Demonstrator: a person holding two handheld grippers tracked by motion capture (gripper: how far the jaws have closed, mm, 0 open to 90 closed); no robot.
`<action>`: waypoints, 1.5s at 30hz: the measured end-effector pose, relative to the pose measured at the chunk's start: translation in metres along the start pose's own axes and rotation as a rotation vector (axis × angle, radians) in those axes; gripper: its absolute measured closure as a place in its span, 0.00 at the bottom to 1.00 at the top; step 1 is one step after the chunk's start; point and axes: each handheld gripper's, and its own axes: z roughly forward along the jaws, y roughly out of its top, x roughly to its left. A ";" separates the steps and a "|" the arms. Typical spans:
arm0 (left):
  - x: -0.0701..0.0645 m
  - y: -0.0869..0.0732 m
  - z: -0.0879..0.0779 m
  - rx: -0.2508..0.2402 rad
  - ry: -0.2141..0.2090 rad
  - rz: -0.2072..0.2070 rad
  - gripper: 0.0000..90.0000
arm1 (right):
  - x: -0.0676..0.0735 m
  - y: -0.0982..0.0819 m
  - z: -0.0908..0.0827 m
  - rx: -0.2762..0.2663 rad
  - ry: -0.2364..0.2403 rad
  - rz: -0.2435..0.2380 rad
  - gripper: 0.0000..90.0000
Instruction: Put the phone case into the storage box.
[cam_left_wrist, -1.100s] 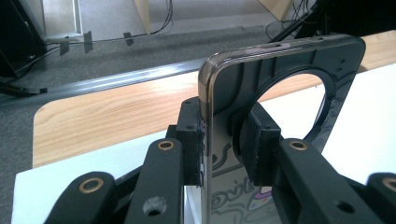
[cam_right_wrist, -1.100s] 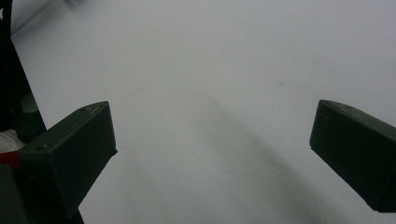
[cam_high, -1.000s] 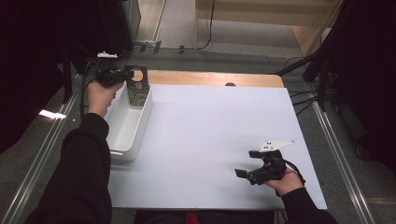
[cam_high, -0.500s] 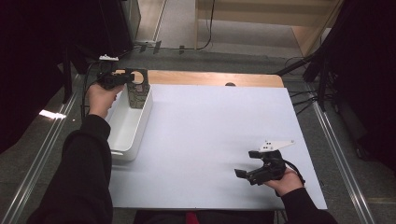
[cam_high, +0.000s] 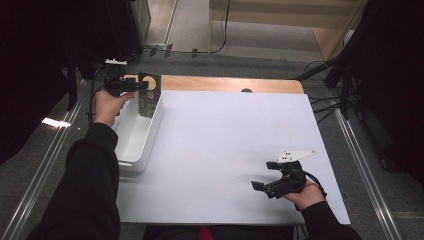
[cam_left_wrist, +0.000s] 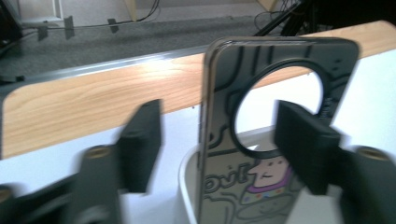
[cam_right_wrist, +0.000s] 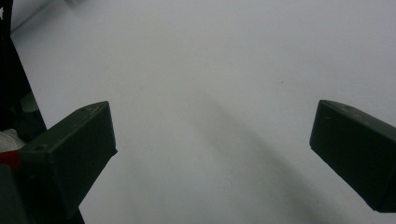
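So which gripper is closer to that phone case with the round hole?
Left. The left gripper is right at the phone case standing in the white bin, jaws just opened around it. The right gripper rests far across the table.

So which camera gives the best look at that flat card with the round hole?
The left gripper view: the card stands close, hole and cartoon print clear, in the white bin. The high view shows it small and dark.
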 end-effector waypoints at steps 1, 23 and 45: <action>0.000 0.000 0.000 0.001 0.006 -0.007 0.18 | 0.000 0.000 0.000 0.002 0.003 0.001 0.00; -0.007 0.009 -0.029 0.013 -0.065 -0.005 0.14 | 0.000 0.001 0.000 0.002 0.005 -0.002 0.00; -0.027 0.013 -0.070 0.050 -0.131 0.029 0.14 | 0.002 0.002 0.000 0.002 0.005 -0.002 0.00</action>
